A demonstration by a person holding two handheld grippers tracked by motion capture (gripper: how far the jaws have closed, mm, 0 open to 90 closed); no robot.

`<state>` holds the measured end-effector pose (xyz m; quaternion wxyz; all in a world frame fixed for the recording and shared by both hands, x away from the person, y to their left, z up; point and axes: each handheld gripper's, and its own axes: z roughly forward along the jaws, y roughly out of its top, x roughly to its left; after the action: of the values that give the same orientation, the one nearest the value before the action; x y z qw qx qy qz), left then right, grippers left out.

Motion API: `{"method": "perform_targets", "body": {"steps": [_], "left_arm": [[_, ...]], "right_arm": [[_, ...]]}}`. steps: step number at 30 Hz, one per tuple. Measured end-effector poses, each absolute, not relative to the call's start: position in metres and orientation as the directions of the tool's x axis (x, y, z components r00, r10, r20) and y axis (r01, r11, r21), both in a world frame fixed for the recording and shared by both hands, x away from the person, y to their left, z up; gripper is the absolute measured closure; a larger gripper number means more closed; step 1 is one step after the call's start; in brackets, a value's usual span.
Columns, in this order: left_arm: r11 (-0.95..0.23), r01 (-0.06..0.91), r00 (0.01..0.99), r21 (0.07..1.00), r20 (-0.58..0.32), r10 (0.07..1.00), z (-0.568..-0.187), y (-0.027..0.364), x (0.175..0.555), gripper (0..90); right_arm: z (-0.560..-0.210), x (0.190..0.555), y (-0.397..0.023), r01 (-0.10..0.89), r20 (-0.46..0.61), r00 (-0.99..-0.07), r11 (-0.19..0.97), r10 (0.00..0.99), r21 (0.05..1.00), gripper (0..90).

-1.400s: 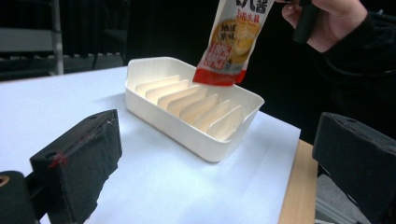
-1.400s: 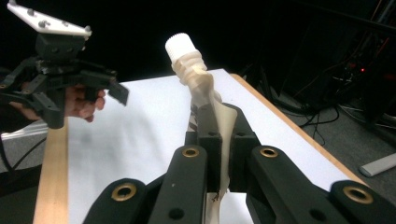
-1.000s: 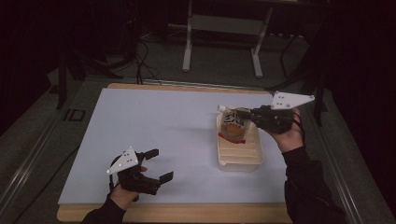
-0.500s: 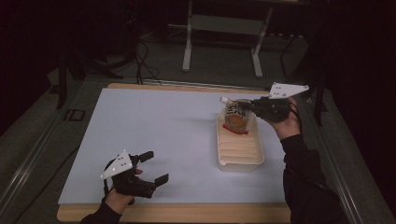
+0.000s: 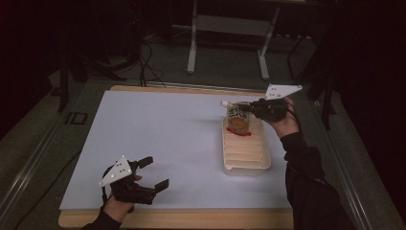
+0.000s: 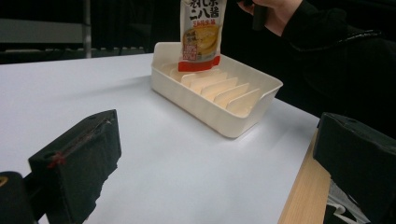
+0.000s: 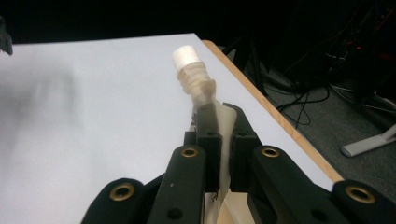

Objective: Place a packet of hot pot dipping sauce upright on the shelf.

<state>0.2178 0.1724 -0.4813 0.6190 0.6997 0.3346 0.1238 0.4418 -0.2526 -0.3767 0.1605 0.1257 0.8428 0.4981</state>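
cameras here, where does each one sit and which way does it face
High view: above the person's side, looking forward and down on the table; both forearms, left tool and right tool show.
Left gripper view: rides the left tool, low over the table, facing the tray; its open jaws show.
Right gripper view: rides the right tool, looking along jaws shut on the pouch.
Shared: high and left gripper views both show the pouch hanging over the tray.

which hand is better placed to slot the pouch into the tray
Right. The right gripper is shut on the top of the yellow spouted sauce pouch, hanging over the far end of the white ribbed plastic tray. The left gripper sits open, far off.
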Motion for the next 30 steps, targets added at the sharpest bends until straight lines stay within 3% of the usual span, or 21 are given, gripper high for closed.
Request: {"method": "perform_targets", "body": {"steps": [8, 16, 22, 25, 30], "left_arm": [[-0.007, 0.319, 0.736, 0.948, -0.243, 0.631, -0.482, 0.176, 0.214, 1.4], [-0.001, 0.320, 0.730, 0.948, -0.246, 0.638, -0.482, 0.178, 0.213, 1.4], [-0.004, 0.325, 0.729, 0.946, -0.247, 0.638, -0.484, 0.178, 0.215, 1.4], [-0.008, 0.325, 0.726, 0.946, -0.244, 0.643, -0.484, 0.178, 0.215, 1.4], [-0.005, 0.323, 0.726, 0.947, -0.244, 0.643, -0.484, 0.178, 0.215, 1.4]], "right_arm": [[-0.386, 0.450, -0.241, 0.038, -0.166, -0.922, 0.510, 0.349, 0.859, 86.6], [-0.403, 0.455, -0.235, 0.106, -0.082, -0.935, 0.495, 0.344, 0.863, 84.6], [-0.412, 0.454, -0.237, 0.172, -0.038, -0.922, 0.497, 0.385, 0.850, 74.9], [-0.412, 0.454, -0.241, 0.244, 0.047, -0.910, 0.438, 0.413, 0.866, 71.7], [-0.405, 0.448, -0.248, 0.223, 0.027, -0.900, 0.405, 0.436, 0.887, 69.3]]}}
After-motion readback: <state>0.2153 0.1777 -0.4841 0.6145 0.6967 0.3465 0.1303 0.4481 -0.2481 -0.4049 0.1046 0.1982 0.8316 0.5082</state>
